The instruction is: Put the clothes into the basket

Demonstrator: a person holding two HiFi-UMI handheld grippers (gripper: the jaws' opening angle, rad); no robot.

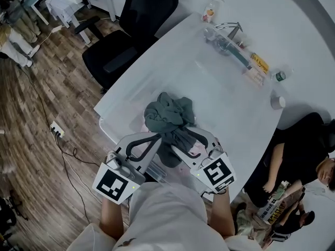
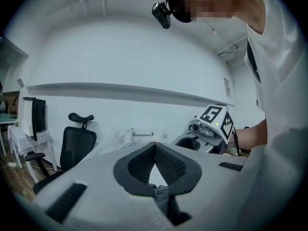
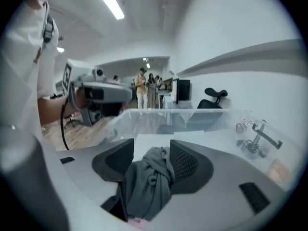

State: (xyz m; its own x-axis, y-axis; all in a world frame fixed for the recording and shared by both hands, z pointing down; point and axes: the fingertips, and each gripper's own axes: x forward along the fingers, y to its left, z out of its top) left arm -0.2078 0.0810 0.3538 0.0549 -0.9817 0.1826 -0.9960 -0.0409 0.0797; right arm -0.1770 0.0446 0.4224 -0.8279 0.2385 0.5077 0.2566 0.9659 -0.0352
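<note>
Bunching grey garment (image 1: pixel 170 115) — soft, perhaps jersey.

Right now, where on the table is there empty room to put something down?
The widest bare patch of the white table lies between the grey clothes and the row of bottles and metal rack along the far edge. That far edge is crowded; so is the near edge, under the clothes.
</note>
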